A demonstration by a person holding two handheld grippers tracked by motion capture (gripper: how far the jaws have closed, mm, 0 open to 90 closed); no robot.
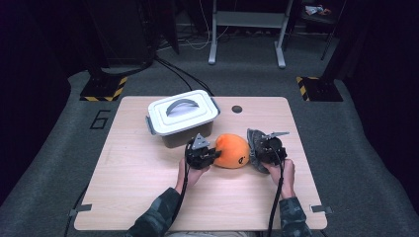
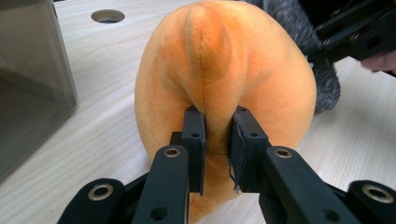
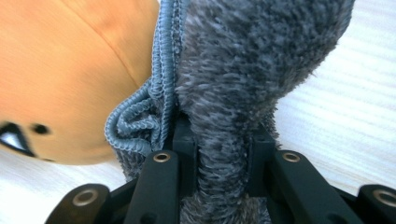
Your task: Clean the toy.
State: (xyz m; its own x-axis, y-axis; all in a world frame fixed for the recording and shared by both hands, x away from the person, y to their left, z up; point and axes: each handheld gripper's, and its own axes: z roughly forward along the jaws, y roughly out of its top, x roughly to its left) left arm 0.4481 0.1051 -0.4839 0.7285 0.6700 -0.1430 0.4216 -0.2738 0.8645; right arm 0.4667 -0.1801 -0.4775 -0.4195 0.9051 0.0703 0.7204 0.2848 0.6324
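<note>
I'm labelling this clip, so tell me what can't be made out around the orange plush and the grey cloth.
- Orange plush toy: its face markings, too small from the high view, cut off and blurred in the right gripper view.
- Grey fuzzy cloth: full shape, cut by edges.
- Lidded box: contents, covered by lid.

On the pale wooden desk (image 1: pixel 148 197) the round orange plush toy (image 1: pixel 232 150) lies near the middle, with the lidded white plastic box (image 1: pixel 183 116) just behind it to the left. The grey fuzzy cloth (image 1: pixel 254 143) lies against the toy's right side. The left gripper (image 1: pixel 201 154) sits at the toy's left, the right gripper (image 1: pixel 271 149) at the cloth.
</note>
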